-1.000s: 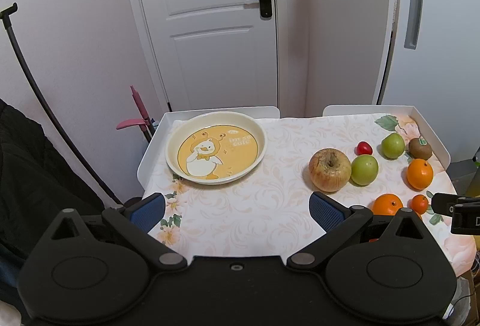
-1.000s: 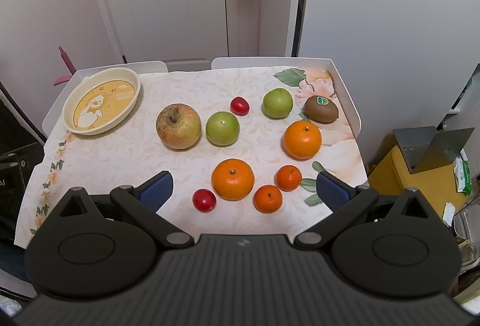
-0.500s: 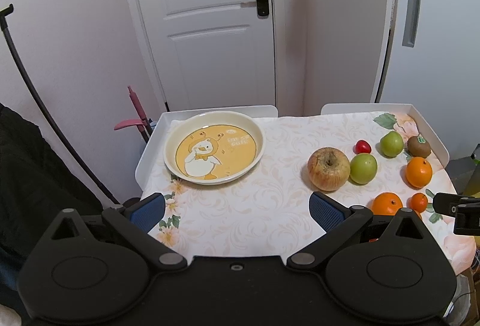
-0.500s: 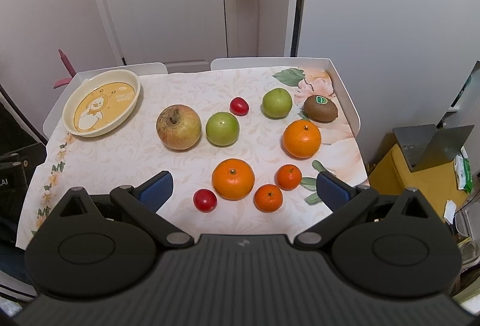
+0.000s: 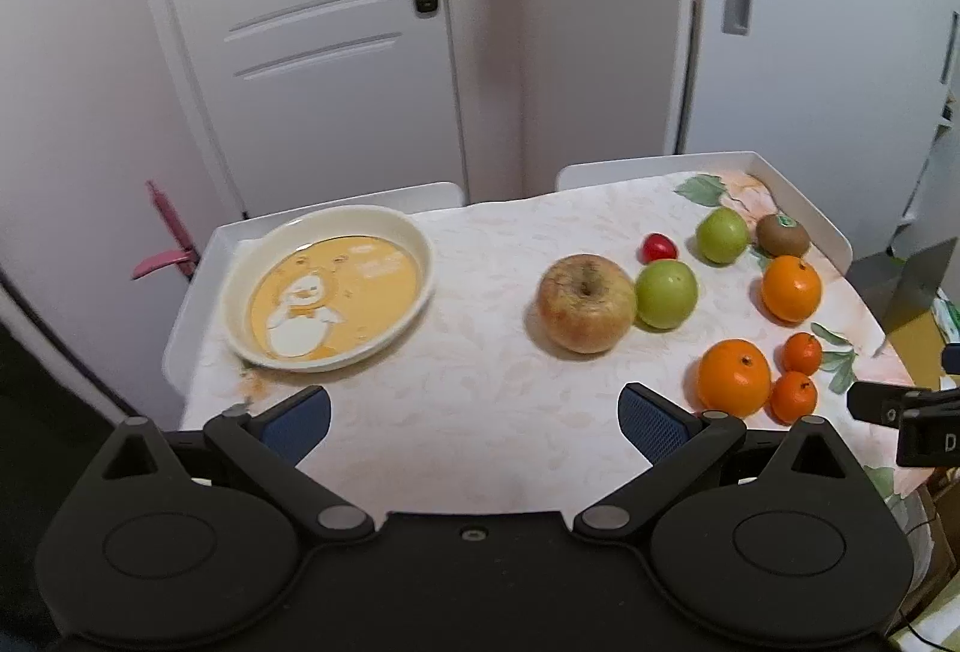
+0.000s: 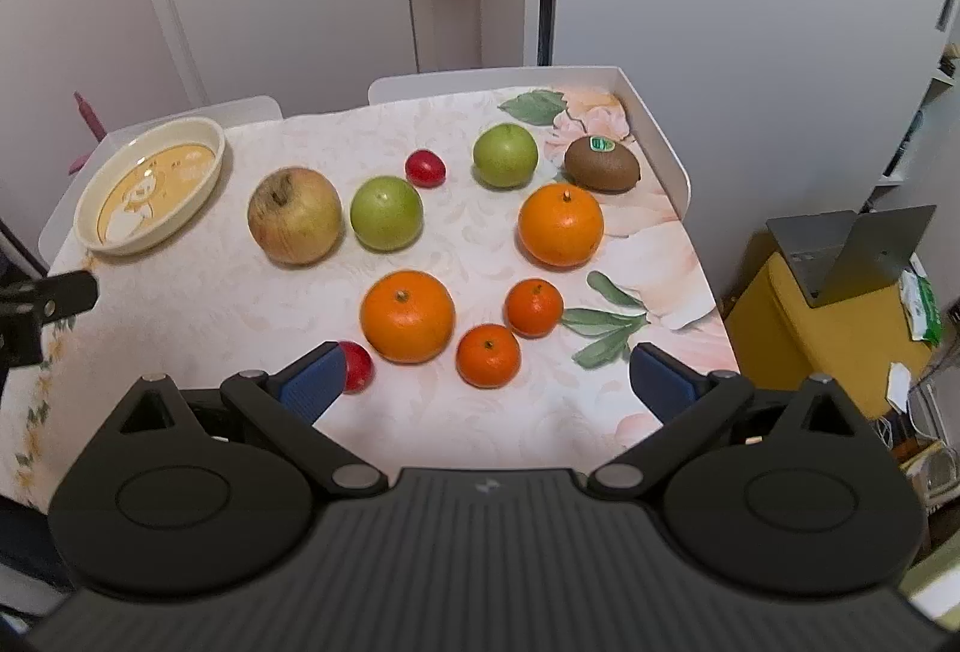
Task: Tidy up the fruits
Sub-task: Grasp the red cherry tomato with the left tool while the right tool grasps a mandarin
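Both my grippers wide apart, holding nothing: left gripper [image 5: 474, 415] facing plate [image 5: 414, 238] at 11, right gripper [image 6: 487, 376] over 2 tangerines [image 6: 488, 355].

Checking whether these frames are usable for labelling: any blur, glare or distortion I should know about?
Left wrist view: fisheye bends the door and darkens the corners; the plate looks slightly motion-smeared. Right wrist view: sharper, same barrel distortion, soft even light with faint shadows under the big apple; no strong glare.
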The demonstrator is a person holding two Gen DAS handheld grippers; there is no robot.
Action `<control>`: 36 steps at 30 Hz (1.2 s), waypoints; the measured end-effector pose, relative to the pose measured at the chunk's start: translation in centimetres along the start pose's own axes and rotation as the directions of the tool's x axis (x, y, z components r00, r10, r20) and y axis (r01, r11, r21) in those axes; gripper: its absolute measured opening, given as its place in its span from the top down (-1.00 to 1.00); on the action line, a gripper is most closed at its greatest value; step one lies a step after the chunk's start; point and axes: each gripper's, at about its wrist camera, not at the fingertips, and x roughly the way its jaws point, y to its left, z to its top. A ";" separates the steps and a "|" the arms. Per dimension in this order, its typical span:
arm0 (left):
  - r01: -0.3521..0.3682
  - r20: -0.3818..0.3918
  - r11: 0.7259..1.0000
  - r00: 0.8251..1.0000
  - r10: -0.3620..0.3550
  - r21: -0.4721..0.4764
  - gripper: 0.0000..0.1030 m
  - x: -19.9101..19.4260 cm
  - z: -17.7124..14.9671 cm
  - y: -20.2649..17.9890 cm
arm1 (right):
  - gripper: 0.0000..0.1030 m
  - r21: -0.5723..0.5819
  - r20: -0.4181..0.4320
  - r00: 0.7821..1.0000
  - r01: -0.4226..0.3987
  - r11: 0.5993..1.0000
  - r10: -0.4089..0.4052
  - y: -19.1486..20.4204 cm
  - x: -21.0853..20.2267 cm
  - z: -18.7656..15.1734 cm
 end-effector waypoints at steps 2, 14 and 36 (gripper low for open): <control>0.020 0.009 1.000 1.000 -0.020 0.011 -1.00 0.5 -0.3 -0.6 | -1.00 -0.024 0.003 1.000 -0.007 1.000 0.007 -0.6 0.6 -0.5; 0.101 0.016 0.989 0.995 -0.103 0.109 -0.91 5.1 -3.5 -5.4 | -1.00 -0.155 0.041 0.990 -0.125 0.980 0.133 -3.3 5.1 -2.8; 0.159 -0.038 0.958 0.987 -0.154 0.241 -0.05 10.2 -5.2 -11.9 | -0.42 -0.215 -0.015 0.959 -0.279 0.936 0.282 -4.4 9.8 -3.4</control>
